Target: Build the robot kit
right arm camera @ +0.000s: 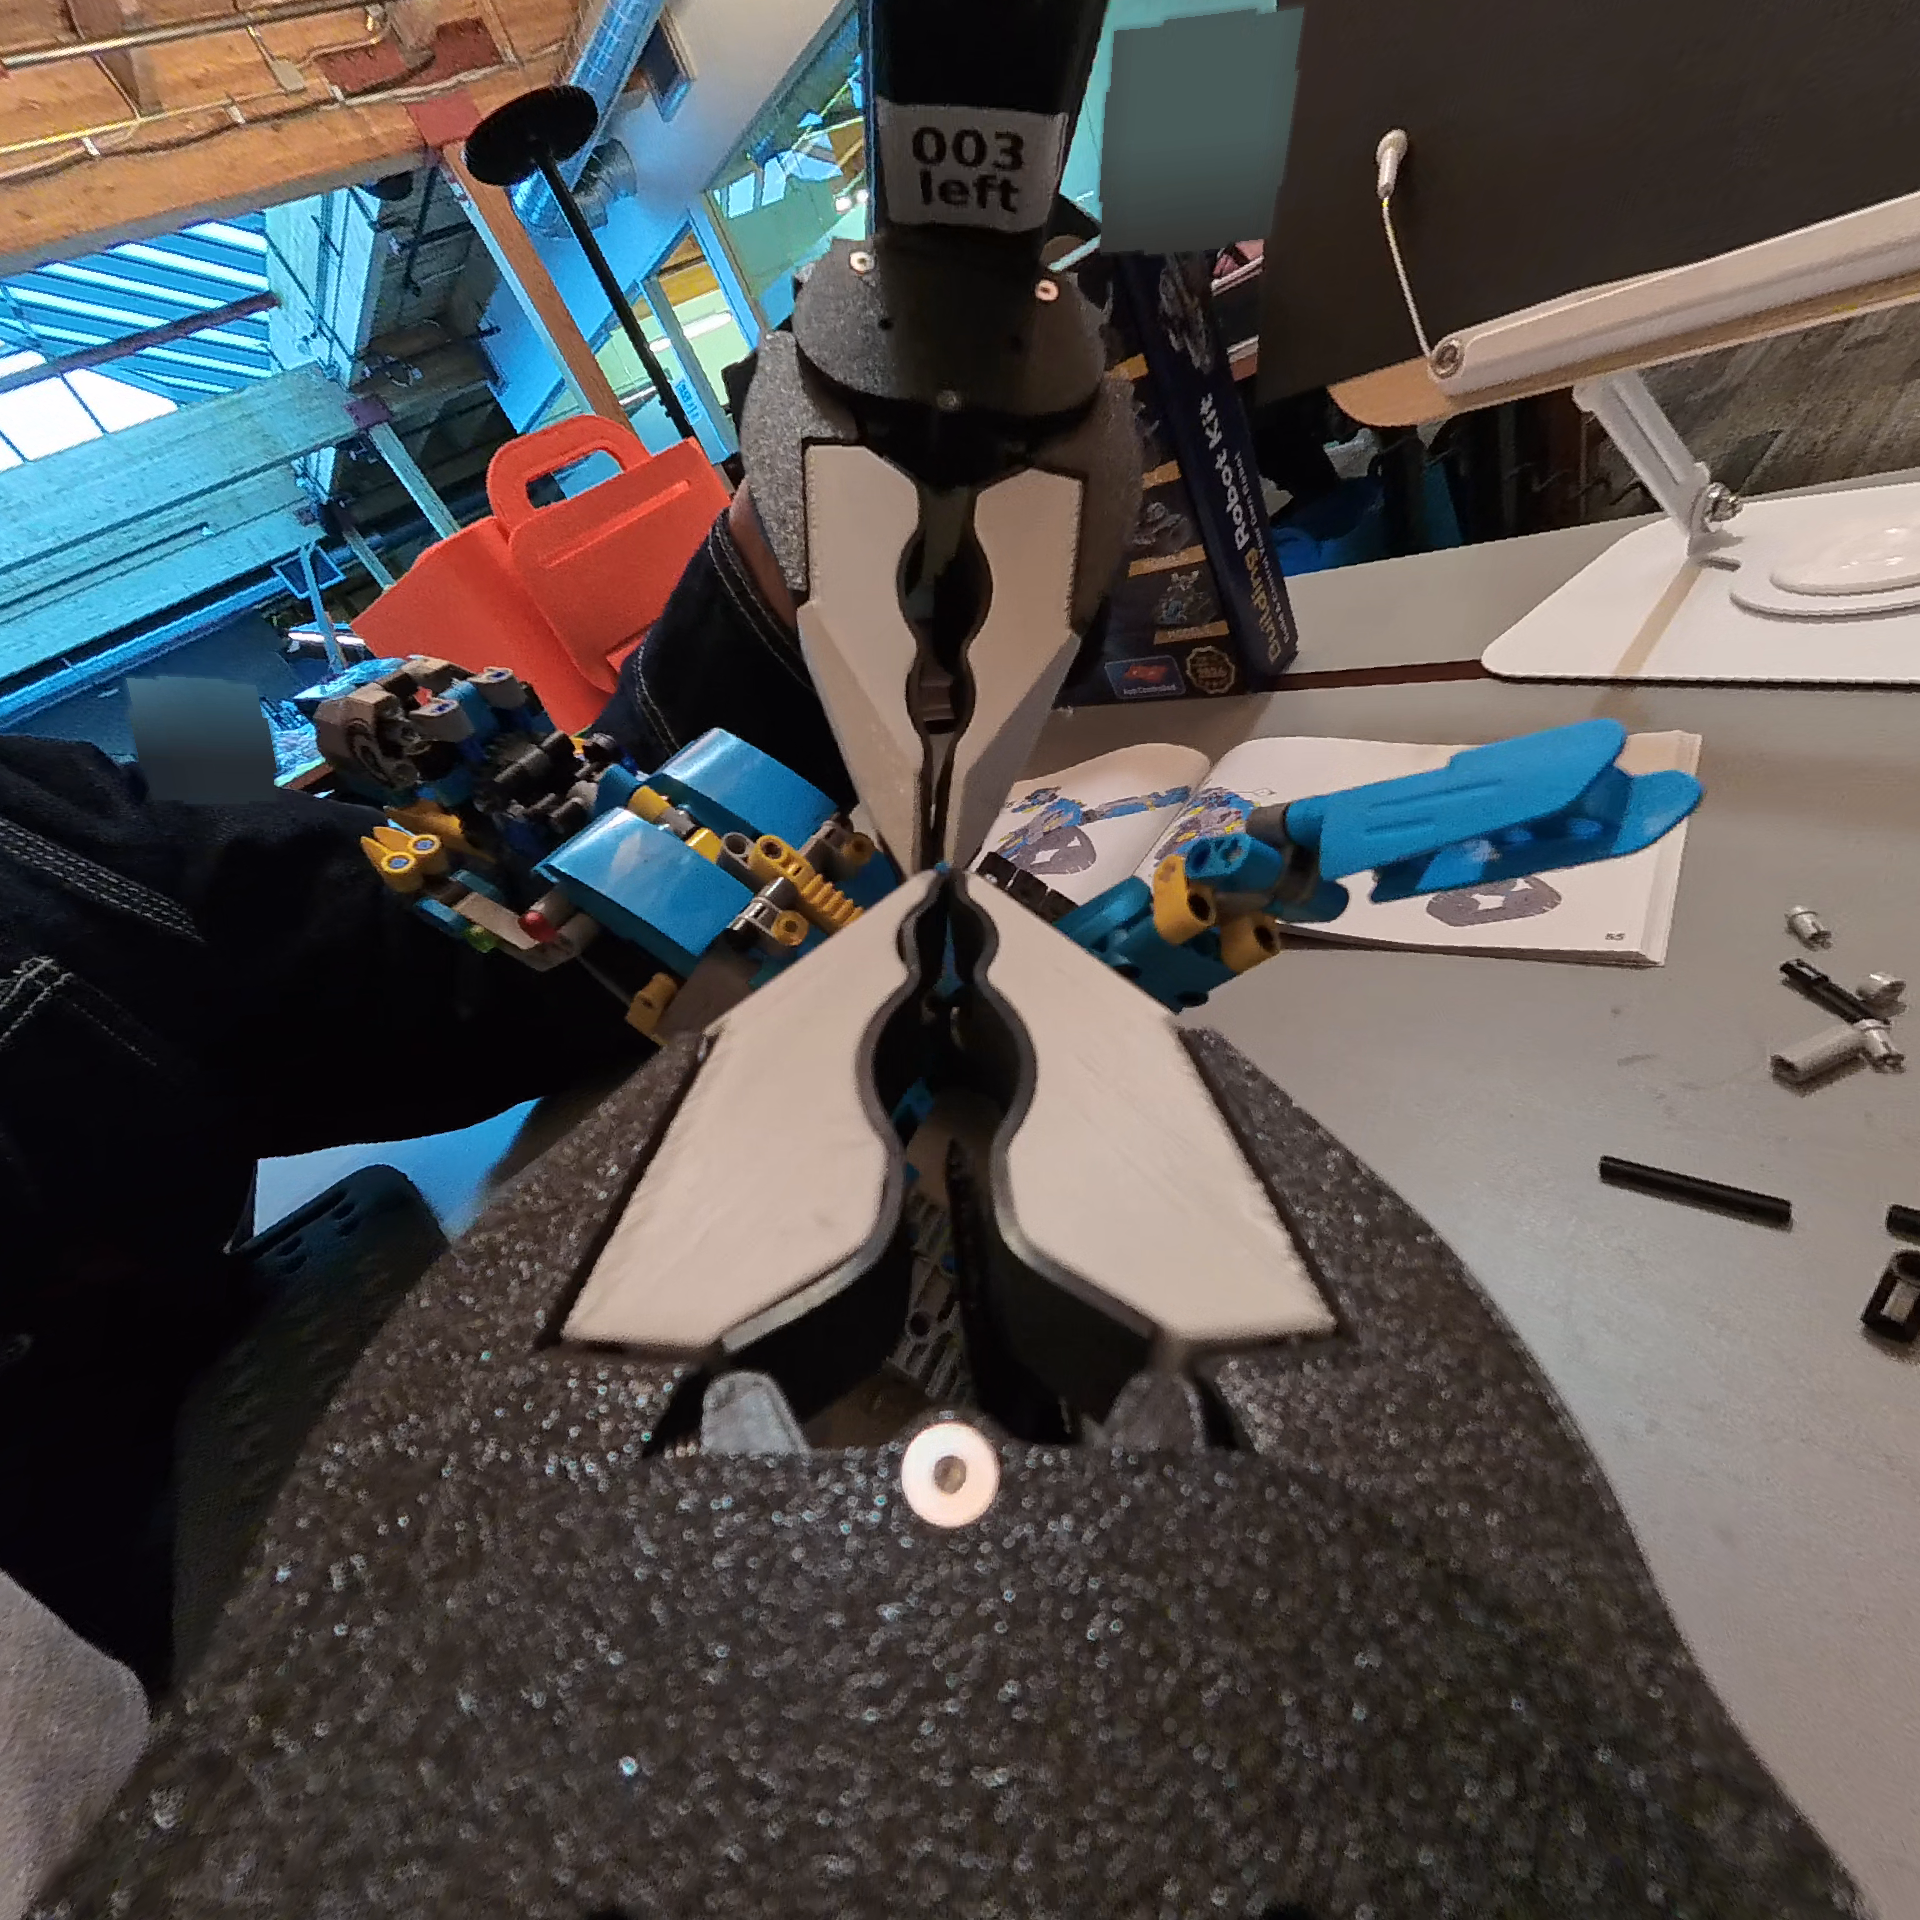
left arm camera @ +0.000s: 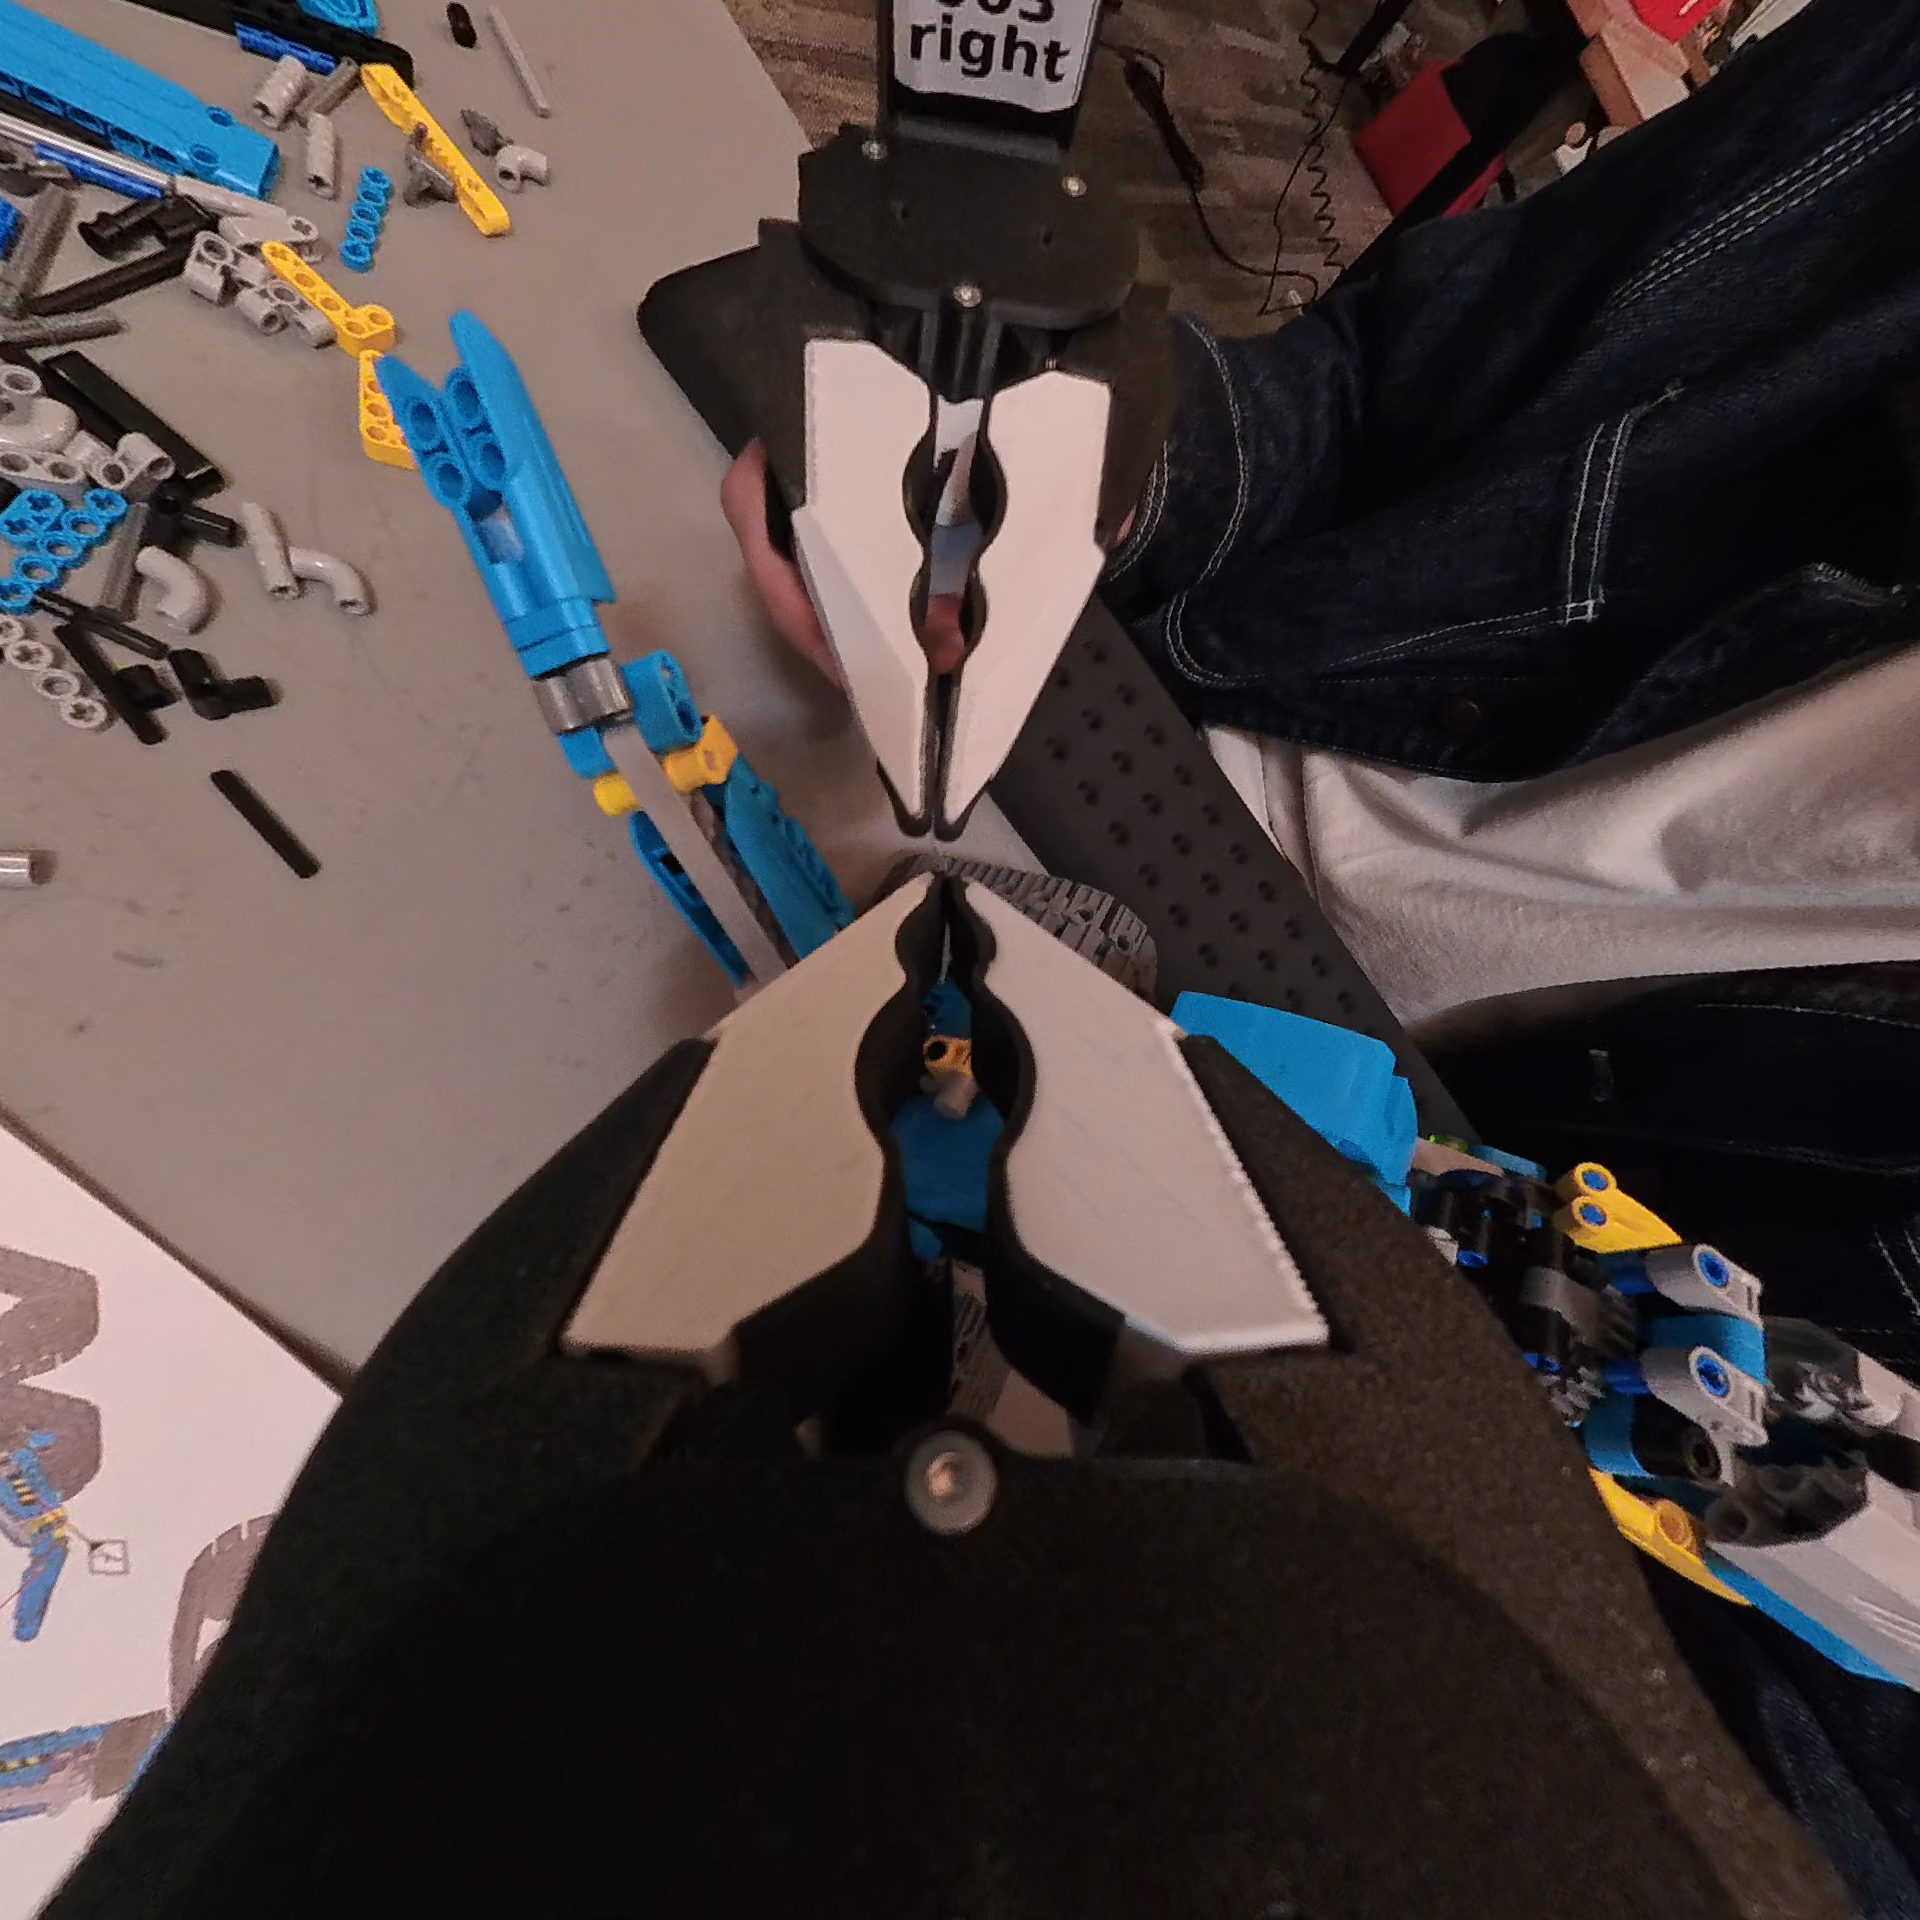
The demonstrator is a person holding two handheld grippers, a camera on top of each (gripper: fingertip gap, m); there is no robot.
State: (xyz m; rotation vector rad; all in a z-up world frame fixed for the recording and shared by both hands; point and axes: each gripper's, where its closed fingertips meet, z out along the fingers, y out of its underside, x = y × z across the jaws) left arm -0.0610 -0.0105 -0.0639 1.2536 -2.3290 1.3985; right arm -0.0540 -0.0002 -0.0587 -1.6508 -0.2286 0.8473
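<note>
My left gripper (left arm camera: 940, 888) and right gripper (left arm camera: 928, 826) point at each other, tip to tip, both with jaws closed. Their tips meet just above a grey toothed track (left arm camera: 1060, 909) that belongs to a blue, yellow and grey brick robot model (left arm camera: 1299, 1081). I cannot tell whether either tip pinches a link of the track. In the right wrist view my right gripper (right arm camera: 940, 883) faces the left gripper (right arm camera: 928, 857), with the model (right arm camera: 665, 883) behind to the left. The model's long blue arm (right arm camera: 1455, 821) reaches out to the right and also shows in the left wrist view (left arm camera: 520, 499).
Several loose bricks and pins (left arm camera: 156, 468) lie on the grey table (left arm camera: 364, 987). An open instruction booklet (right arm camera: 1475, 904) lies under the blue arm. A black perforated board (left arm camera: 1174, 831), a person's denim sleeve (left arm camera: 1558, 416), a kit box (right arm camera: 1195, 520), an orange bag (right arm camera: 551, 561) and loose pins (right arm camera: 1829, 1039) are around. Both grippers' tips are close together, under 4 cm apart.
</note>
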